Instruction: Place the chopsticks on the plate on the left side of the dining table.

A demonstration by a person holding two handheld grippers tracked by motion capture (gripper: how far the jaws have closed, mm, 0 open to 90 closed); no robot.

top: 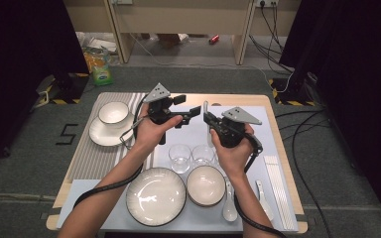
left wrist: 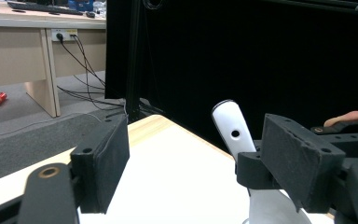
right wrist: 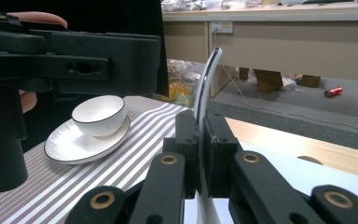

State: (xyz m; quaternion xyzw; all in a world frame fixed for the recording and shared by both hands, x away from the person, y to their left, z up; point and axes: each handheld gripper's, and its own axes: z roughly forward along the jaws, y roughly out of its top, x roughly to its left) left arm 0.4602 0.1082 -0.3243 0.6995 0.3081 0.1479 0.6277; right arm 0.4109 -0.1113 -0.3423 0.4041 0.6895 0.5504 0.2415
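Nearest to us on the pale mat (top: 114, 218) sit a large white plate (top: 156, 196) and a smaller bowl (top: 206, 185), with a white spoon (top: 229, 206) just right of the bowl, another spoon (top: 264, 198) beyond it, and white chopsticks (top: 279, 188) along the mat's right edge. Just behind the dishes we see two clear glasses (top: 179, 157) side by side. Above them we hold both tools off the table. Our right gripper (top: 207, 118) has its jaws pressed together on a white spoon handle (top: 205, 110), which stands upright out of the pinch; in the right gripper view the handle (right wrist: 205, 91) rises thin and curved from between the closed black jaws. Our left gripper (top: 193, 110) faces it from the left with jaws spread wide and nothing between them; in the left gripper view the handle (left wrist: 233, 130) shows by the right jaw, not touched by either pad. Farther off to the left, a white cup (top: 113, 113) rests on its saucer (top: 104, 135) on the striped mat (top: 92, 153). Beyond the wooden table (top: 228, 99) lie grey floor and a red can (top: 214, 38).
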